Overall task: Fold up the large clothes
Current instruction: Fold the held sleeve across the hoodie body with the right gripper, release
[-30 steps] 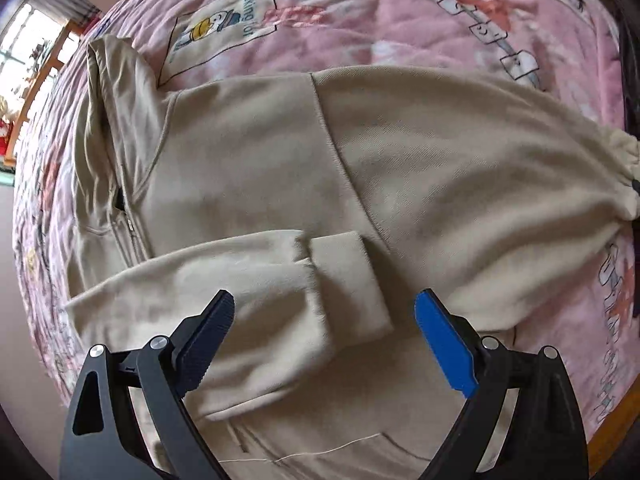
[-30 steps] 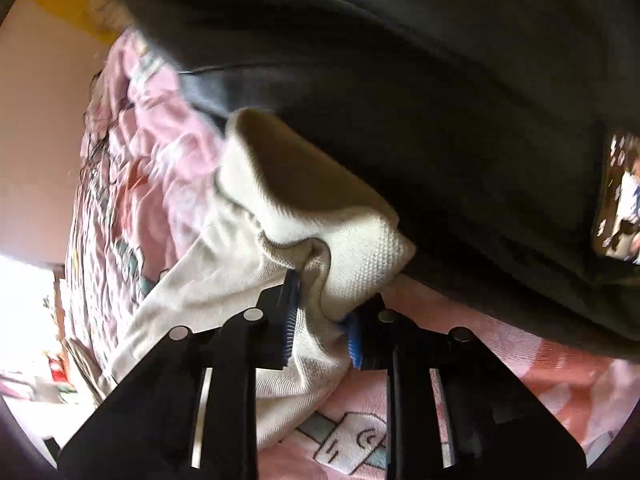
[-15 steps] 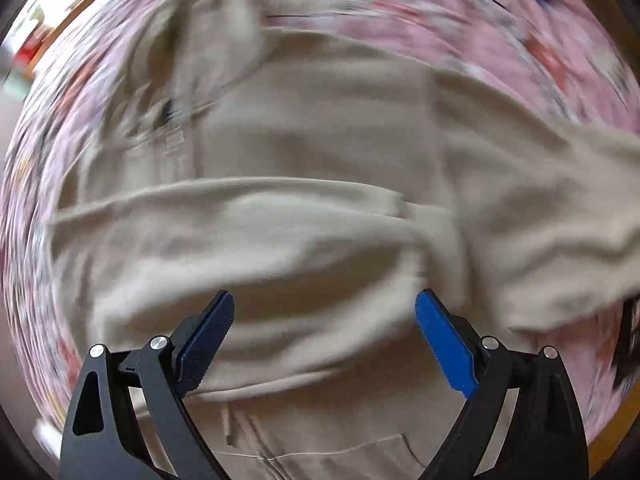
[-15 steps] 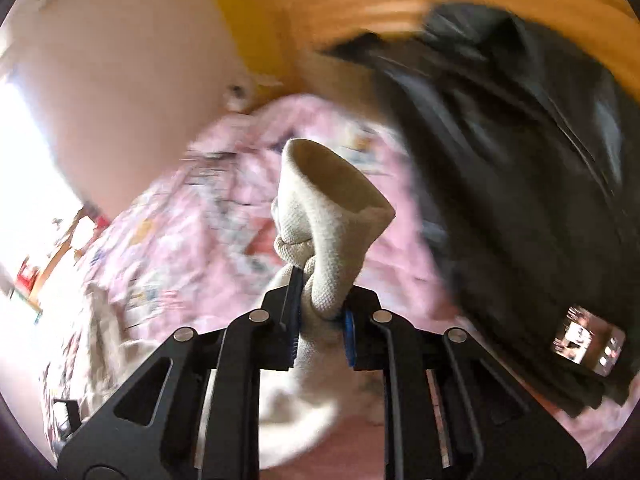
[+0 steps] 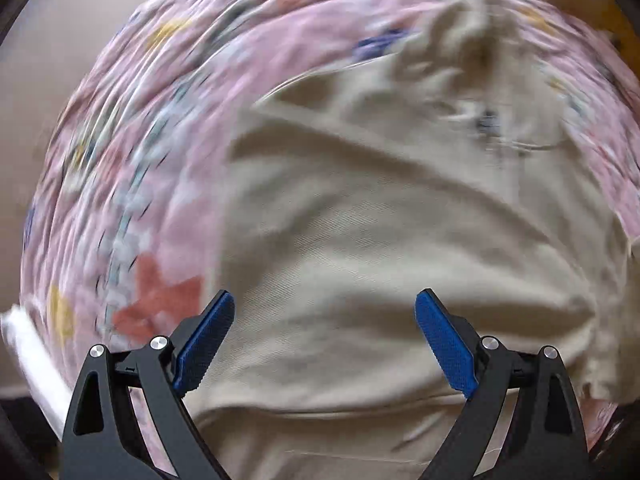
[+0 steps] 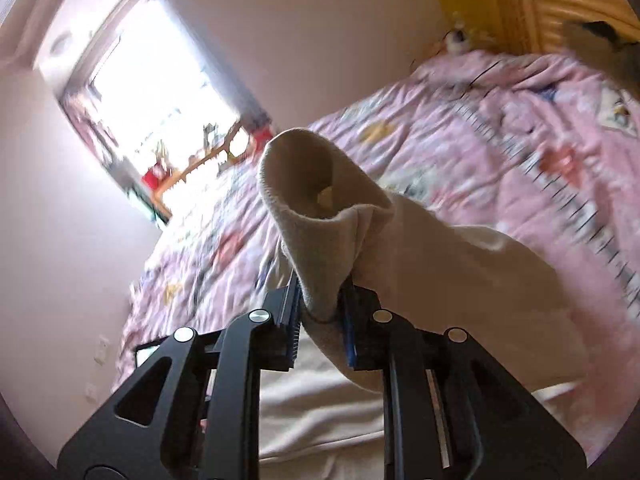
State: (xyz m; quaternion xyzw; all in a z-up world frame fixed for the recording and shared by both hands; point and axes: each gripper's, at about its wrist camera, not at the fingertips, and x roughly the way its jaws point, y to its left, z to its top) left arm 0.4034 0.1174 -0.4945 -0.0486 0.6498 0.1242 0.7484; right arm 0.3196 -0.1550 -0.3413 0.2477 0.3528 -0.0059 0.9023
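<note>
A beige zip-up sweatshirt (image 5: pixel 400 240) lies spread on a pink patterned bedspread (image 5: pixel 152 184), blurred by motion in the left wrist view. My left gripper (image 5: pixel 324 320) hangs open above the sweatshirt's body, pointing straight down, with nothing between its blue pads (image 5: pixel 204 340). In the right wrist view my right gripper (image 6: pixel 320 312) is shut on the ribbed cuff (image 6: pixel 312 200) of the beige sleeve (image 6: pixel 460 280). The cuff sticks up past the fingers, lifted above the bed, and the sleeve trails down to the right.
The pink bedspread (image 6: pixel 500 128) stretches away toward a bright window (image 6: pixel 160 92) and pale walls. A wooden headboard (image 6: pixel 560 4) stands at the upper right. A wooden bed frame edge (image 6: pixel 192 168) shows near the window.
My right gripper has lifted the cuff and swung it away from the dark garment toward the window side. My left gripper has swept sideways over the sweatshirt and rolled, still open.
</note>
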